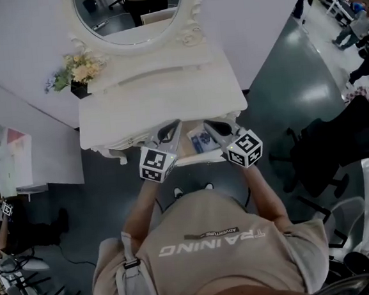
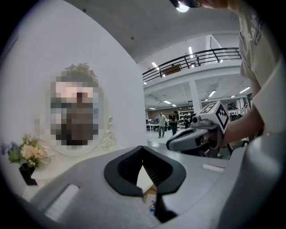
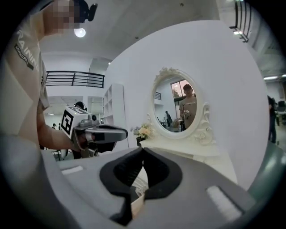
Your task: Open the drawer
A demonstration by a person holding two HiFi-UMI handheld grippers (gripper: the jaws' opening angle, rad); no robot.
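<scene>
Drawer (image 1: 201, 160) at frame centre, under bench (image 1: 162, 107) front edge, looks pulled out, contents showing: opening judged done. Left tool (image 2: 144, 154) and right tool (image 3: 142, 154) over it, each pressed together, pinching nothing. Next: probably just withdraw clear. Shirt (image 1: 213, 257) print, upside down: "TRAINING", "ADVENTURE".

A large open industrial hall used as a lab: mezzanine railing (image 2: 196, 56), ceiling strip lights (image 2: 191, 50), office chair (image 1: 317, 154), with a white dressing table (image 1: 162, 107) staged against a partition wall (image 1: 256, 15).
</scene>
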